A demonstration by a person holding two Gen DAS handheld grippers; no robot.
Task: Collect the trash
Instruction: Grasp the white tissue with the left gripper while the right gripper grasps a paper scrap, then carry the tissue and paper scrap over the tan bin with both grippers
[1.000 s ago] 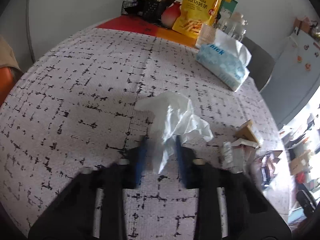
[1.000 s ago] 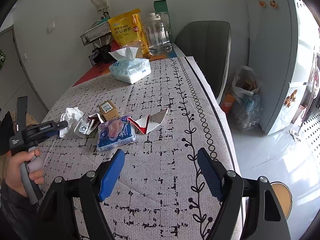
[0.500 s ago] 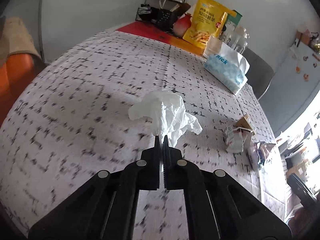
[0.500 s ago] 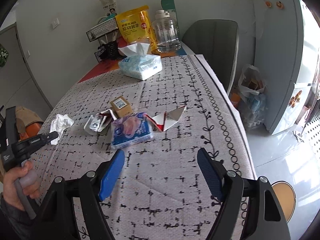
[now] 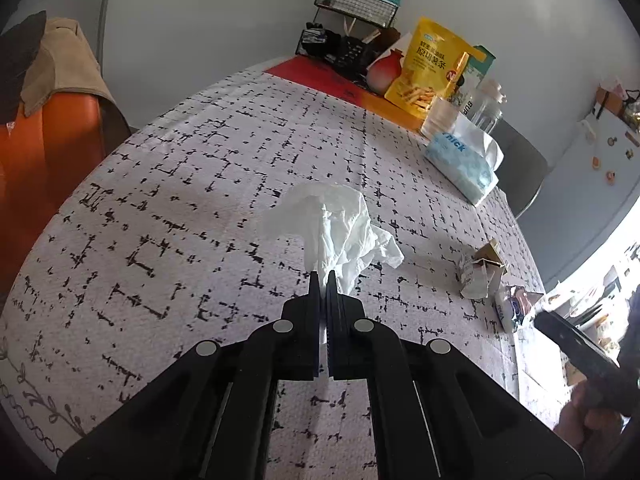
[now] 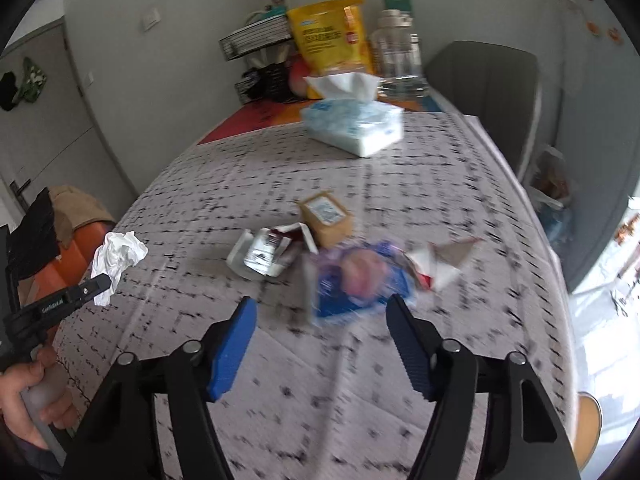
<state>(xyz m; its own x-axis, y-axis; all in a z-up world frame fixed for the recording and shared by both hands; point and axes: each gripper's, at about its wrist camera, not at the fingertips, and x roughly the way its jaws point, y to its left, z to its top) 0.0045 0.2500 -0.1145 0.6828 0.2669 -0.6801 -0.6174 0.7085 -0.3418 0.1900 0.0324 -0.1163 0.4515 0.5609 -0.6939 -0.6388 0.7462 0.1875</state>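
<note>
Our left gripper [image 5: 323, 277] has just clamped the crumpled tissue [image 5: 340, 228] and now lifts it clear of the table [image 5: 180, 200]. Our right gripper [image 6: 320, 334], jaws wide and empty, has closed in on the blue wrapper [image 6: 356, 280], likely our next pickup.

A pale grey cloth with broken black grid marks is covering the surface [image 5: 200, 184], giving way to a red and orange strip at the far end. The crumpled tissue [image 5: 340, 228] is showing plain white. The right gripper [image 6: 320, 344] is wearing blue pads on black arms; the left gripper [image 5: 323, 280] is showing black. Far off, a snack bag [image 5: 430, 72] is glowing yellow, and a tissue pack [image 5: 460, 160] is showing light blue and white. Near the middle, a wrapper [image 6: 356, 284] is showing blue and a small box [image 6: 326, 218] tan.
</note>
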